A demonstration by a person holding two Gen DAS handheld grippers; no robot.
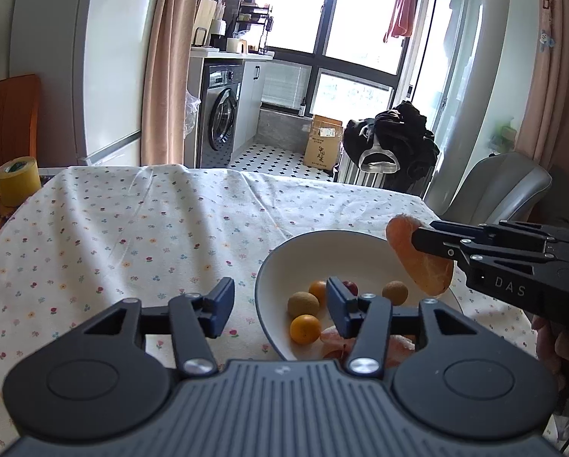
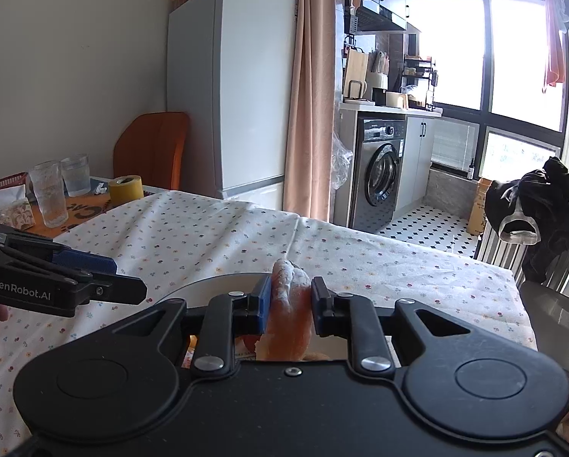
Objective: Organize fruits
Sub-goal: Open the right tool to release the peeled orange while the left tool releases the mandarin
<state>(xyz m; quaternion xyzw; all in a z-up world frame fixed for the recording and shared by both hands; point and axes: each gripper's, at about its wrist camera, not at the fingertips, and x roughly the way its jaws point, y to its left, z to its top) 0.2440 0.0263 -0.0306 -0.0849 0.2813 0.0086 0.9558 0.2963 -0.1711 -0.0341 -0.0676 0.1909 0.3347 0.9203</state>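
Tongs, right (image 2: 290, 306): clamped on an orange citrus segment (image 1: 417, 255), held above the far right rim of the white bowl (image 1: 284, 255). Left tongs (image 1: 280, 306): apart, empty, straddling the bowl's near rim. Bowl already holds several small fruits; judged mostly done. Tabletop (image 1: 151, 228) bare left and beyond; far edge well apart.

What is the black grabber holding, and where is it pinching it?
The right gripper pinches a peeled orange segment across its middle, above the bowl. The left gripper holds nothing.

"DAS" on right gripper (image 1: 414, 242); "GenRobot.AI" on left gripper (image 2: 132, 285)
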